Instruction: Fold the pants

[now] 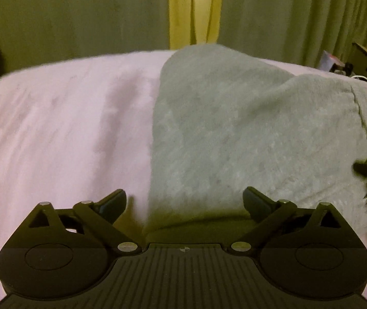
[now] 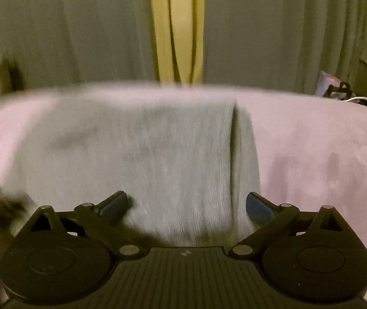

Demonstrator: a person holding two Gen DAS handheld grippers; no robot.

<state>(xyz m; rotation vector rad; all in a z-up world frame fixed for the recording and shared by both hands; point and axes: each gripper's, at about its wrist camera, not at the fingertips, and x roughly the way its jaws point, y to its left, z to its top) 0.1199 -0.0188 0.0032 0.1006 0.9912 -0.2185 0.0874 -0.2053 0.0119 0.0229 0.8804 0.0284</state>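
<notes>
So, one pair of grey pants lies on the pink bedcover, and it looks partway folded already: from the right wrist view, one layer sits over another, with a long lengthwise edge running away from the camera on the right side of the cloth, so I judge the legs have been laid one on the other. From the left wrist view the fabric narrows toward the far edge of the bed, with a seam line off to the right. What's left, by my reckoning, is the crosswise folding to bring it down to a compact bundle.

Left gripper: fingers spread wide, nothing between them, hovering at the near left edge of the pants. Right gripper: also spread wide and holding nothing, poised over the near end of the cloth, straddling that layered edge. The right view is blurred, so finer creases are hard to call.

Count: one pair of pants, two grippers, one bed, green curtains behind with one yellow gap.
</notes>
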